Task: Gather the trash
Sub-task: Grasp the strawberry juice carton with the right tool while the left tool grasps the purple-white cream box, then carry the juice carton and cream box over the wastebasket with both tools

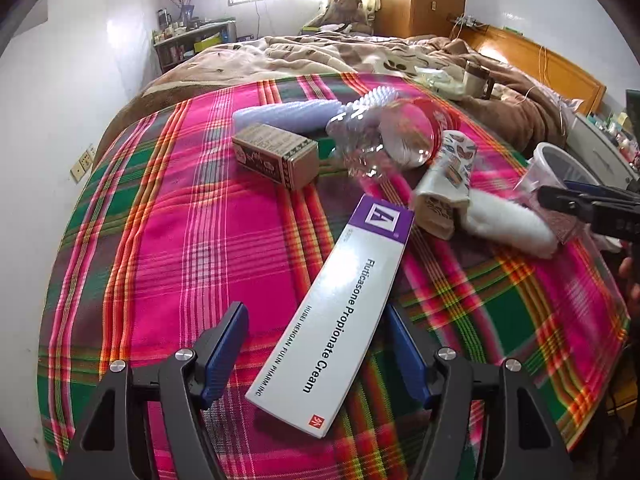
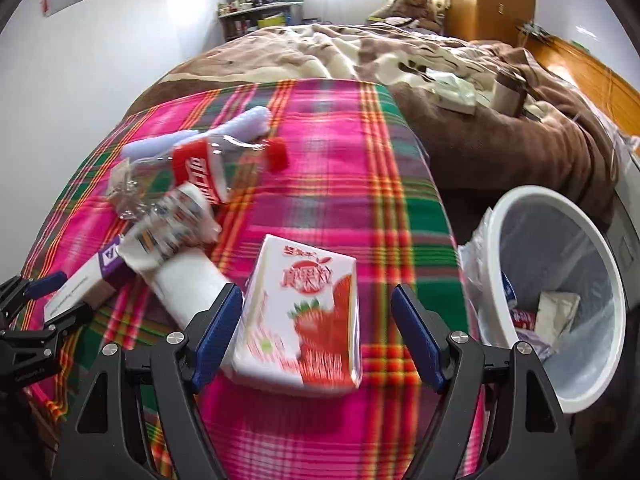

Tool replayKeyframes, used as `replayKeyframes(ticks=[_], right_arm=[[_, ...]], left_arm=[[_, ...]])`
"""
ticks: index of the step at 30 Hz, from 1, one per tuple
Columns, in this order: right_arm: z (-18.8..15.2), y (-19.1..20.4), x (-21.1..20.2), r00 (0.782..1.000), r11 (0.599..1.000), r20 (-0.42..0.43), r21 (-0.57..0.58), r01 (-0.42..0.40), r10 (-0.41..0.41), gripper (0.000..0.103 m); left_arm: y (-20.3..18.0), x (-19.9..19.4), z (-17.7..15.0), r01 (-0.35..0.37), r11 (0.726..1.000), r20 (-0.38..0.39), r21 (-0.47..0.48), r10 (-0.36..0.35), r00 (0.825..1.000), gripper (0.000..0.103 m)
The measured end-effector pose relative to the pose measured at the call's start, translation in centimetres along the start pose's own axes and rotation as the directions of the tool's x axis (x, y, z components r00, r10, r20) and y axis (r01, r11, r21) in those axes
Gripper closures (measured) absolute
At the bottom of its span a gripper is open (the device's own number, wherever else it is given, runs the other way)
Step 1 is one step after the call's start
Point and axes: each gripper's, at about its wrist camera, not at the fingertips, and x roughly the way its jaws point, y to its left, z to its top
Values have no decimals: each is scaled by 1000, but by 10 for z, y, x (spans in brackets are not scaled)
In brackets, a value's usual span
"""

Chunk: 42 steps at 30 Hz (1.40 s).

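A long white and purple cream box [image 1: 344,308] lies on the plaid blanket [image 1: 180,220], its near end between the blue pads of my left gripper [image 1: 315,312]. The jaws stand open, with a gap on the left side. A strawberry milk carton [image 2: 304,312] lies between the pads of my right gripper [image 2: 317,292]. That gripper is open too, with a clear gap on its right side. A white trash bin [image 2: 496,264] lined with a clear bag stands to the right, with some trash inside. At the left edge of the right wrist view, the left gripper [image 2: 72,294] straddles the cream box [image 2: 80,284].
Farther back on the blanket lie a small brown box [image 1: 276,156], a crushed clear bottle [image 1: 372,140] with a red label, a patterned paper cup [image 1: 452,168], a white roll [image 1: 508,220] and a lavender foam sleeve [image 1: 288,114]. A rumpled brown duvet [image 2: 480,140] covers the bed beyond.
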Motion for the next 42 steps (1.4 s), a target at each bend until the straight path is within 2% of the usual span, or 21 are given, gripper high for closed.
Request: replayKeyframes(ticks=[3,7,16,21,24,29,42], right_arm=[[-4,-2,2,1000,1000,-9,7,-12,12,25],[-10,-6,4,1000,1000,-7,5,-10,10,25],[-18,-14,1,999,999,20,16,-36,35,25],[-19,-17,-1,999,999,41,9,-31,30,25],[-21,-18,-2,998,999,44,17,-40,40,36],[-24,-19,-5,997,999,59,8,-47,47,36],[-25,-27,-20,990,997,119,22,-72,69,37]], left_arm=[[0,5,1,18,1000,-7,-7,-18,1000,34],[-3,6,5,-9,1000,1,14,9,1000,34],[-5,10,7,5,1000,-1,-7,-5,1000,34],[-11,8,7,16,1000,4,-1,-16,1000,46],[-15,6,7,32,999,11,-6,-32,999,56],[-20,4,7,33,999,26,-34,-32,999,67],[-37,-25,13,29,998,102,-59,-23,995,68]])
